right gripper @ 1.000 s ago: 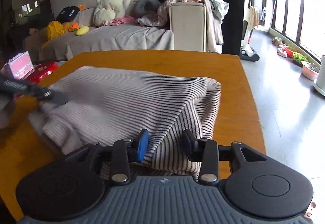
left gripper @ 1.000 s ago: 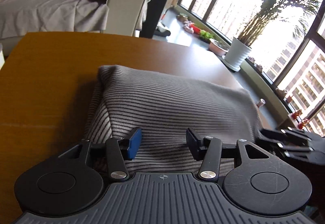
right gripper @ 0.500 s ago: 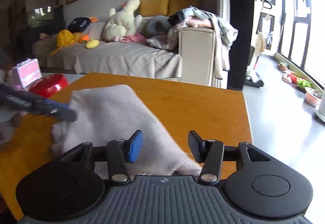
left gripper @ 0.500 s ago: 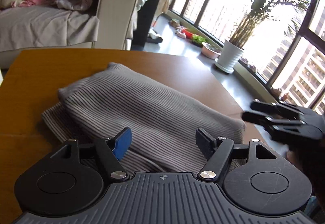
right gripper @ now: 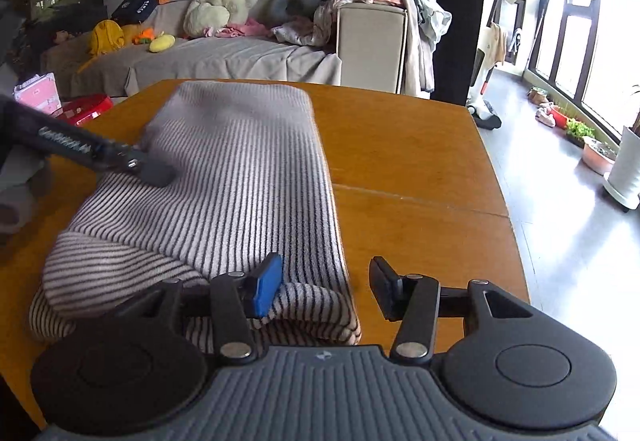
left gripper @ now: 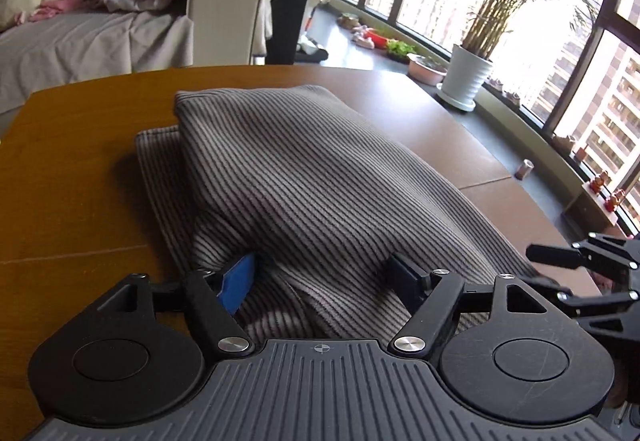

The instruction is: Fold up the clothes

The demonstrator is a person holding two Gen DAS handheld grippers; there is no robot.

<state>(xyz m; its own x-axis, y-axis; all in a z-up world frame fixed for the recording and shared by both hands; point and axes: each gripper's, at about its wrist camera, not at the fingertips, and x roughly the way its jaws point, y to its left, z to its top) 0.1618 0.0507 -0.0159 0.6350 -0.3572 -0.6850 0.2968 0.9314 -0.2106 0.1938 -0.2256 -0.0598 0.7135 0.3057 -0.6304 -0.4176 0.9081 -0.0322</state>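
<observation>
Where the striped garment lies folded on the wooden worktop, its right edge runs straight, bare wood beyond it. Left gripper and right gripper, jaws released, straddle its near hem.

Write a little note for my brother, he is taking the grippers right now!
Left hand-held gripper: open, fingers pushed into the near edge of the striped sweater, not clamped.
Right hand-held gripper: open at the sweater's near right corner, holding nothing.
The sweater lies folded in a thick bundle on the wooden table.
Left to do: near edge looks lumpy; probably tidy it or make one more fold.
</observation>
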